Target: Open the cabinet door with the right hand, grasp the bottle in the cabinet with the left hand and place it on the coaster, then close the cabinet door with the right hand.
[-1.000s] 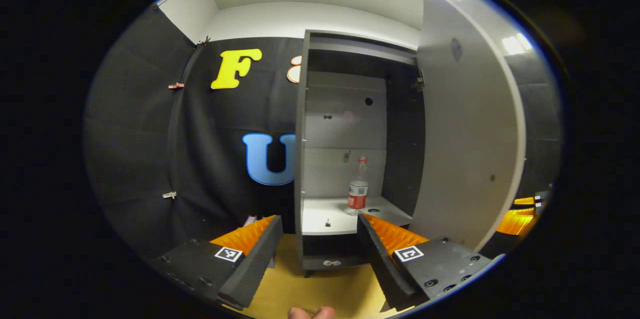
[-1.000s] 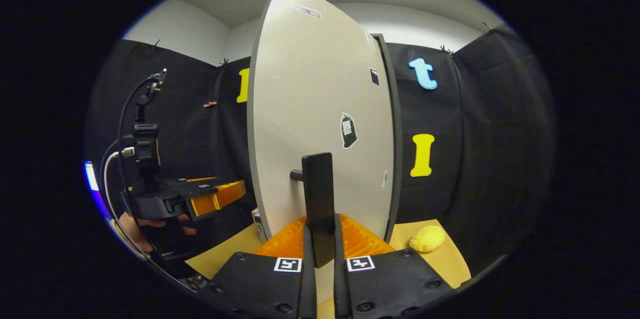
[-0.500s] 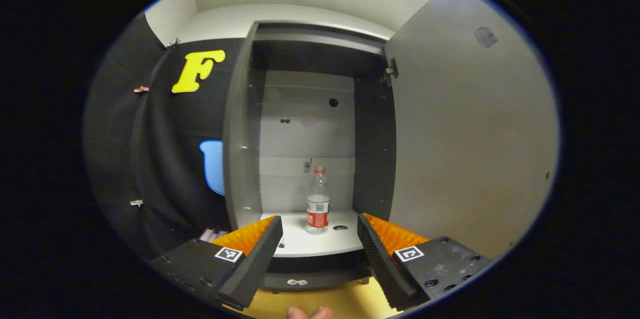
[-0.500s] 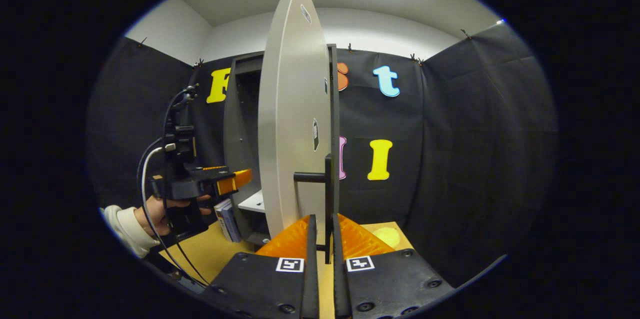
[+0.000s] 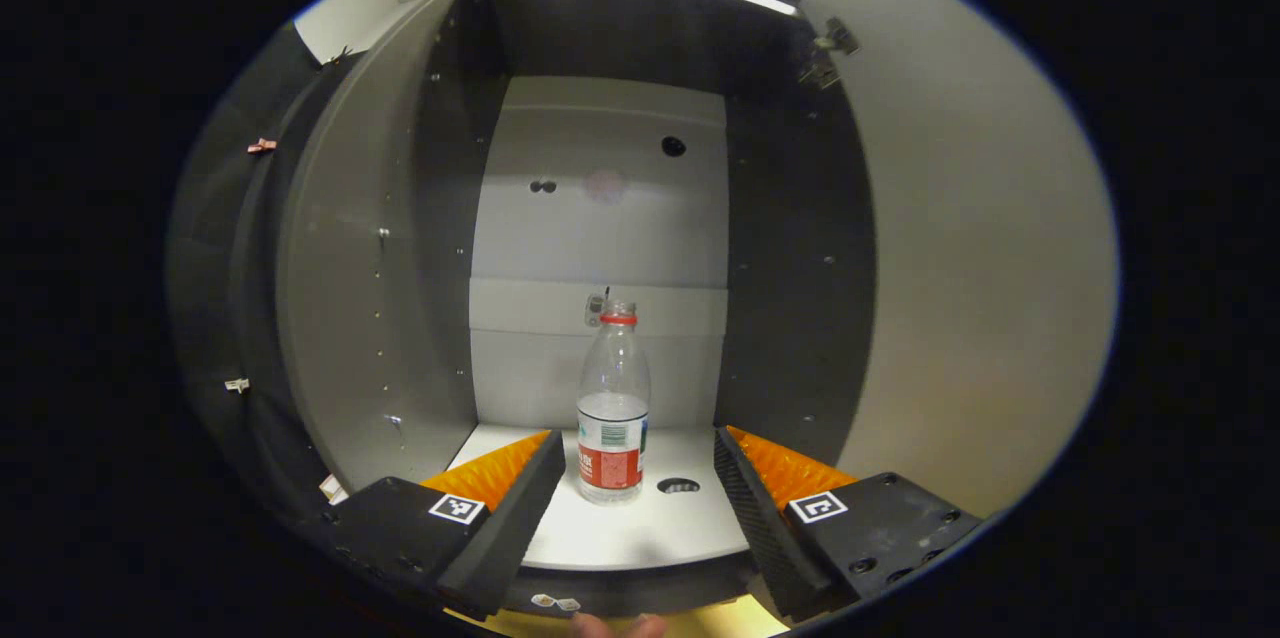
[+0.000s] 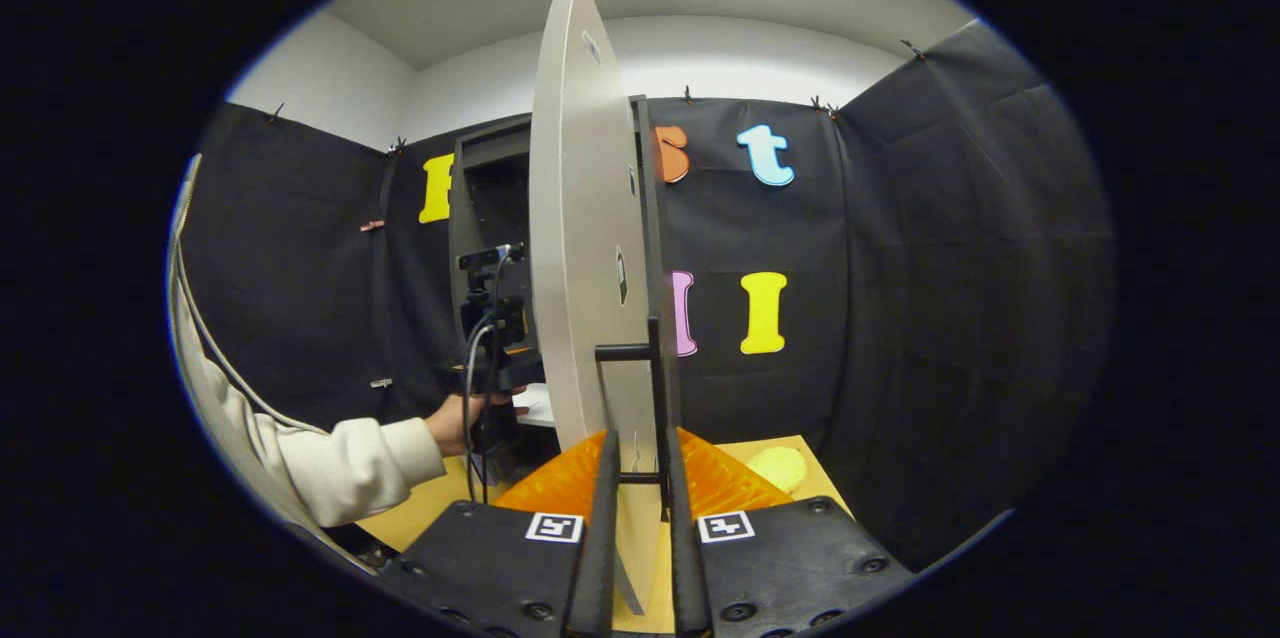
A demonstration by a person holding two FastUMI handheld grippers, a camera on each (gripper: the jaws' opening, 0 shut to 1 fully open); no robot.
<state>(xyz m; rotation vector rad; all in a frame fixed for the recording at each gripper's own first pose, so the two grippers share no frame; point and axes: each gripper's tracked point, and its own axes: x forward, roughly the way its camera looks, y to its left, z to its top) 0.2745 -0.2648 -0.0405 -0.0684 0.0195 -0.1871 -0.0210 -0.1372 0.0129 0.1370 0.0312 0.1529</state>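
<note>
A clear plastic bottle [image 5: 612, 408] with a red cap and red label stands upright on the white shelf [image 5: 650, 533] inside the open cabinet [image 5: 420, 248]. My left gripper [image 5: 635, 448] is open at the shelf's front, and the bottle stands just beyond its fingertips, nearer the left one, untouched. The pale door [image 6: 585, 268] stands wide open, edge-on in the right gripper view. Its black handle [image 6: 655, 388] runs down between the fingers of my right gripper [image 6: 640, 463], whose jaws are narrowly parted, with a gap on the bar's left side.
The door's inner face [image 5: 980, 268] walls off the right of the left gripper. A hand [image 6: 460, 418] in a pale sleeve reaches into the cabinet beside the door. A yellow roundish object [image 6: 775, 466] lies on the wooden table [image 6: 810, 498].
The left gripper has moved forward to the cabinet shelf, so the bottle now stands at its fingertips. The door swung fully open, and the right gripper's jaws have parted slightly around the handle.
</note>
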